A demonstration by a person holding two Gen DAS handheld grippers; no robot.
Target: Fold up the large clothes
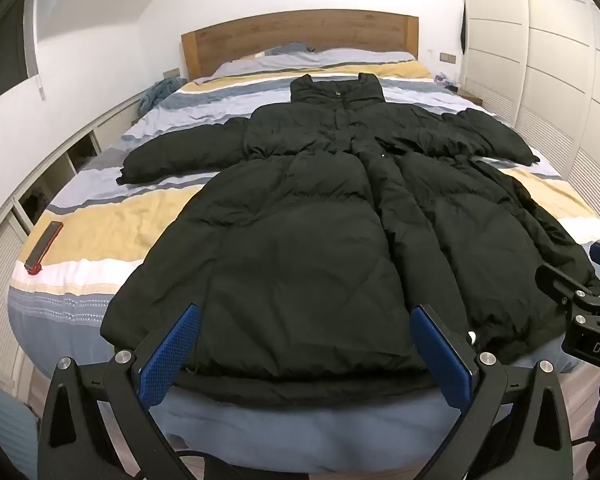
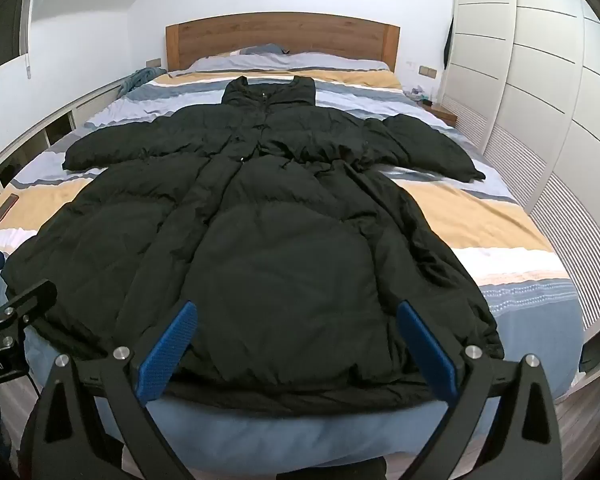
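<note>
A long black puffer coat (image 1: 320,216) lies flat and face up on the striped bed (image 1: 108,220), collar toward the headboard, both sleeves spread out sideways, hem at the near edge. It also shows in the right wrist view (image 2: 280,240). My left gripper (image 1: 304,328) is open and empty, hovering over the left part of the hem. My right gripper (image 2: 296,324) is open and empty over the right part of the hem. The right gripper's body shows at the right edge of the left wrist view (image 1: 580,308).
A wooden headboard (image 1: 296,36) and pillows are at the far end. A flat dark case with a red end (image 1: 44,248) lies on the bed's left side. White wardrobes (image 1: 540,60) stand on the right, low shelves (image 1: 60,160) on the left.
</note>
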